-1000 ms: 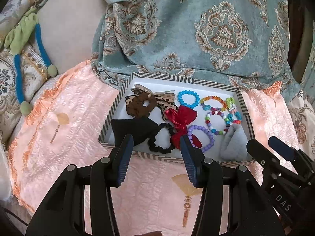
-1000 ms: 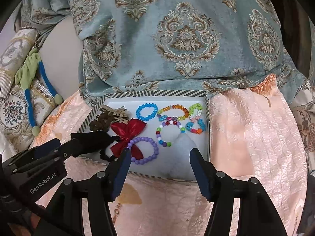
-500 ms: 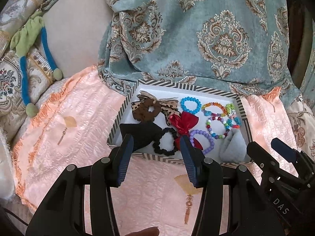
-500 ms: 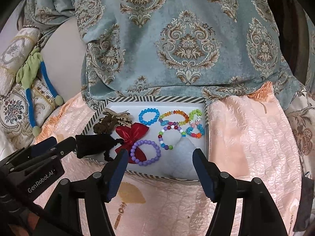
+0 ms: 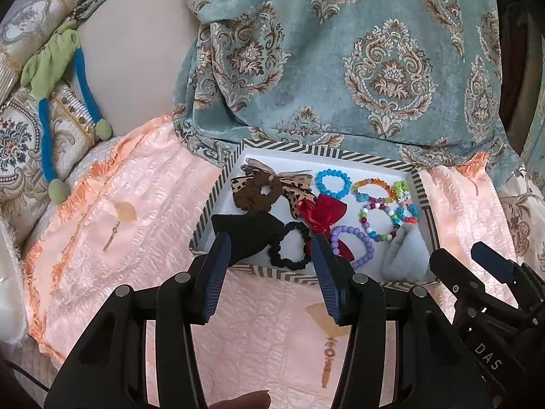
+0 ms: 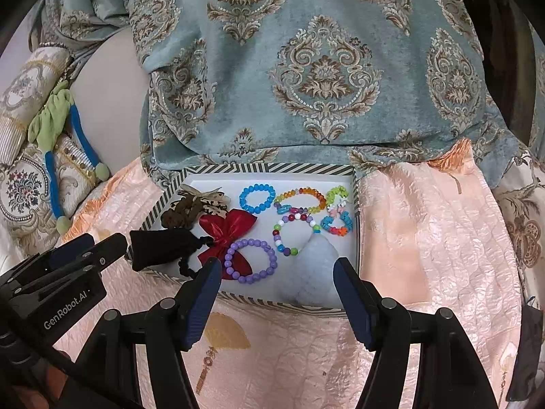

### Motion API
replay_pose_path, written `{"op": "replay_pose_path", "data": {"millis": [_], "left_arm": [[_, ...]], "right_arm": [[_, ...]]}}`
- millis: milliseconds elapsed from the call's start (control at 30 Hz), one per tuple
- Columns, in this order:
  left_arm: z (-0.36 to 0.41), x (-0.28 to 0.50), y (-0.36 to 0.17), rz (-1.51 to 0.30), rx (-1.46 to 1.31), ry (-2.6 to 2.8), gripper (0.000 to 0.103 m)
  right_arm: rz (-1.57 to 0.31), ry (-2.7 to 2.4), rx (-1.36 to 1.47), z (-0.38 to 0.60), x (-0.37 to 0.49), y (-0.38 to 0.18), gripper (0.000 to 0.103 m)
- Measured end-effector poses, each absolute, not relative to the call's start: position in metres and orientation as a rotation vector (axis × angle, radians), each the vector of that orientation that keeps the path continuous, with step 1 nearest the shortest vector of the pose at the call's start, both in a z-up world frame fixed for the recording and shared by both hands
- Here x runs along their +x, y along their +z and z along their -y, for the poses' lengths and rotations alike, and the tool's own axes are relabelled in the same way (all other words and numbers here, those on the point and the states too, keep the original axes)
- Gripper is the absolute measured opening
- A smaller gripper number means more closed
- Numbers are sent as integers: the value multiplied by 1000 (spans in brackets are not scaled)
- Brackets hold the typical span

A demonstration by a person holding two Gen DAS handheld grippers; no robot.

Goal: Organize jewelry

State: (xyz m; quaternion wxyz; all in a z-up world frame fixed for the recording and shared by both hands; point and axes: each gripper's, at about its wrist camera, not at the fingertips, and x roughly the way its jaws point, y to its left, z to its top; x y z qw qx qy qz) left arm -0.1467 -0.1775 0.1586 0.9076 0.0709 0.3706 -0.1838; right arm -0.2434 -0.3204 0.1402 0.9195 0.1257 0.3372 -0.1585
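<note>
A striped-rim white tray (image 5: 218,191) (image 6: 272,167) lies on a peach quilt. It holds a brown scrunchie (image 5: 256,193), a leopard bow (image 5: 299,184), a black pouch (image 5: 250,235) (image 6: 160,247), a black hair tie (image 5: 289,245), a red bow (image 5: 322,214) (image 6: 228,230), a blue bead bracelet (image 5: 333,184) (image 6: 257,198), a purple one (image 5: 352,245) (image 6: 250,260), several multicoloured ones (image 6: 299,201) and a pale grey pouch (image 5: 405,259) (image 6: 315,272). My left gripper (image 5: 270,272) and right gripper (image 6: 277,298) hover open and empty before the tray's near edge.
A teal damask cushion (image 5: 340,51) stands right behind the tray. A beige pillow (image 5: 136,61) and a green and blue tassel cord (image 5: 51,68) lie at the left. The peach quilt (image 6: 425,238) extends on both sides of the tray.
Both grippers have pulled back and up from the tray, so it looks smaller and farther. Nothing in the tray has moved.
</note>
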Motion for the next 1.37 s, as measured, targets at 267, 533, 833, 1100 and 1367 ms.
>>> {"op": "replay_pose_path", "data": {"millis": [267, 533, 833, 1100, 1367], "left_arm": [[176, -147, 158, -765, 145, -377, 49], [176, -147, 158, -766, 144, -378, 49], [177, -149, 160, -763, 150, -373, 49], [178, -149, 160, -764, 147, -375, 49], [180, -153, 157, -749, 159, -391, 51]], "right_arm": [[-701, -320, 257, 318, -242, 139, 66], [-703, -317, 260, 317, -242, 139, 66], [-709, -316, 264, 318, -242, 137, 66], [-709, -315, 261, 318, -243, 137, 66], [-717, -311, 261, 318, -244, 135, 66]]}}
